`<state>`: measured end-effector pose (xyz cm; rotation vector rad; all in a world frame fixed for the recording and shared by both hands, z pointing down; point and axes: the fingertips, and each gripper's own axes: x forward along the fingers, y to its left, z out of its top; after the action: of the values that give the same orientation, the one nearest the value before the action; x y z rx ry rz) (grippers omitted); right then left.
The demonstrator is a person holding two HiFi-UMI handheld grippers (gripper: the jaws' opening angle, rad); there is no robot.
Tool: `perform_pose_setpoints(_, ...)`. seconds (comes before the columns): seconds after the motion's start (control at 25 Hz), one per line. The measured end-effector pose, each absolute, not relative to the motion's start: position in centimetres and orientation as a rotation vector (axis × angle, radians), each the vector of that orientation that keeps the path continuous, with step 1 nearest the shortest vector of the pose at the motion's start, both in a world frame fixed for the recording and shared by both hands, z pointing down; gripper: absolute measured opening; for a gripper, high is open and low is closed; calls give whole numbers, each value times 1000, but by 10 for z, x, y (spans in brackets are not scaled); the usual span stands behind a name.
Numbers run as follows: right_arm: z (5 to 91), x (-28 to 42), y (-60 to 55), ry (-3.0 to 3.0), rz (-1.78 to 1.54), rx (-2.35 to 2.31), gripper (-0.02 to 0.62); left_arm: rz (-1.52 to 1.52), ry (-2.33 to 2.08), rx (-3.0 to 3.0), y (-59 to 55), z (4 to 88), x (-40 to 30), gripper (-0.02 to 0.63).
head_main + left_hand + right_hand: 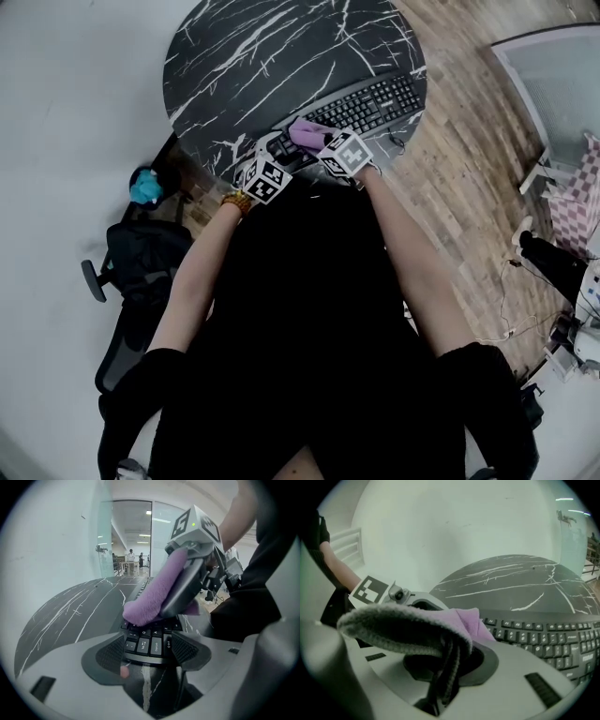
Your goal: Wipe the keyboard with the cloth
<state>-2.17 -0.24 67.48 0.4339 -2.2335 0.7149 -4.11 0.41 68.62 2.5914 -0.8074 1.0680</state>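
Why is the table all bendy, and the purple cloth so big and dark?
Head view: the wide lens curves the table and floor. Right gripper view: the cloth hangs right by the camera, so it looks huge, blurry and shadowed grey. Left gripper view: brighter, so it shows purple on the keyboard.

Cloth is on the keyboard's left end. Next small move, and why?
Probably slide the right gripper and cloth rightward along the keyboard: the cloth sits on the left end, which the left gripper clamps; the other keys lie uncovered.
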Motion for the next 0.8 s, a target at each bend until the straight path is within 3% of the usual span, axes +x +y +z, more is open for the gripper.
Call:
perform_pose_setpoints(0.48,527,85,-118,-2554,791,1166,76,1114,-762,2554,-5,677,-42,302)
perform_pose_setpoints(0.72,442,96,-129,-2686,523,1289,83,850,-1064,2697,-66,575,-40,301)
perform_pose_setpoints(0.8,417,92,-127,-2712,420,1319,83,717,-1264,2722,-88,526,-46,272)
